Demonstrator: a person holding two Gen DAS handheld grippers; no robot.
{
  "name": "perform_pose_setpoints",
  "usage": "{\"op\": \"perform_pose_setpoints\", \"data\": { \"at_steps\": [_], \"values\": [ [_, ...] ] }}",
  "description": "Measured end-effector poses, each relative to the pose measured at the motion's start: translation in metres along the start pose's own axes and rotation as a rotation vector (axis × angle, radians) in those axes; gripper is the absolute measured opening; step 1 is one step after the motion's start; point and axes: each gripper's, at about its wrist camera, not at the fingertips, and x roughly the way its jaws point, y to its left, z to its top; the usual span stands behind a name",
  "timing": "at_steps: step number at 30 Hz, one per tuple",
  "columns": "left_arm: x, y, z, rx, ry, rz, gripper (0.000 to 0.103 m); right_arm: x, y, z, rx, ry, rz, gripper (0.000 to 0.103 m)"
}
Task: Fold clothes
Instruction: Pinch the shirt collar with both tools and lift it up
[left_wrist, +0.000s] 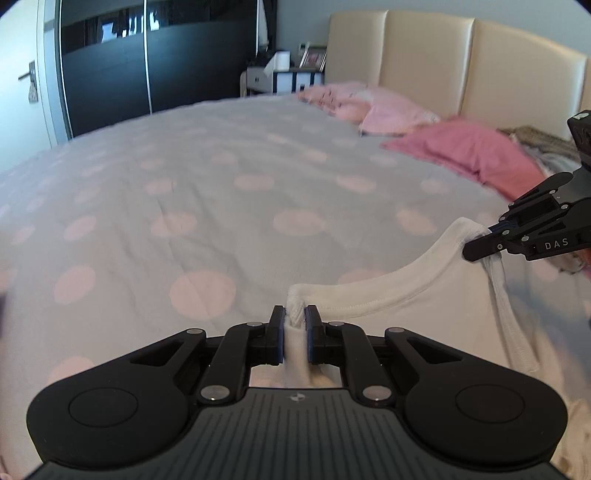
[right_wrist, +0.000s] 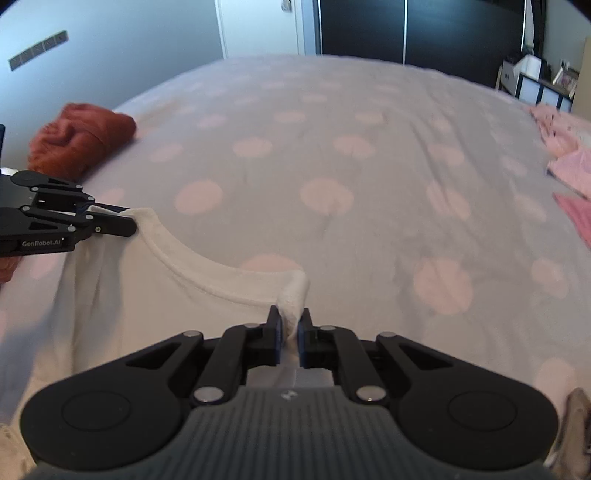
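Observation:
A white top hangs between my two grippers above the bed, its scooped neckline stretched between them. My left gripper is shut on one shoulder strap, white cloth bunched between its pads. In the same view the right gripper comes in from the right edge and pinches the other strap. The right wrist view shows the white top from the other side: my right gripper is shut on its strap, and the left gripper at the left edge clamps the far strap.
The bed's grey cover with pink dots spreads ahead. Pink pillows and a darker pink cloth lie by the cream headboard. A rust-red garment sits at the bed's left edge. Dark wardrobe doors stand behind.

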Motion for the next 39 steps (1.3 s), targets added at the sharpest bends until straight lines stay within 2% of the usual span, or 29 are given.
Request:
{"op": "perform_pose_setpoints", "data": {
  "at_steps": [5,10,13,18,26,31,39],
  "values": [
    [-0.082,-0.023,0.014,0.047,-0.095,-0.027,0.008,-0.084,0.024,0.001,-0.048,-0.096,0.028,0.009],
    [-0.167,-0.06,0.007,0.12,-0.182,-0.034,0.008,-0.168,0.059,-0.021,-0.098,-0.194,0.051,0.009],
    [-0.208,-0.083,-0.008,0.165,-0.206,-0.063,0.008,-0.208,0.083,-0.045,-0.148,-0.226,0.053,0.009],
    [-0.251,-0.117,-0.05,0.242,-0.183,-0.118,0.007,-0.254,0.112,-0.099,-0.227,-0.24,0.082,0.009],
    [-0.281,-0.16,-0.122,0.367,-0.079,-0.214,0.004,-0.282,0.143,-0.179,-0.395,-0.19,0.14,0.009],
    [-0.273,-0.184,-0.165,0.504,0.018,-0.254,0.003,-0.273,0.16,-0.221,-0.546,-0.124,0.163,0.009],
    [-0.247,-0.209,-0.226,0.677,0.157,-0.293,0.003,-0.246,0.185,-0.281,-0.816,-0.059,0.12,0.009]
  ]
}}
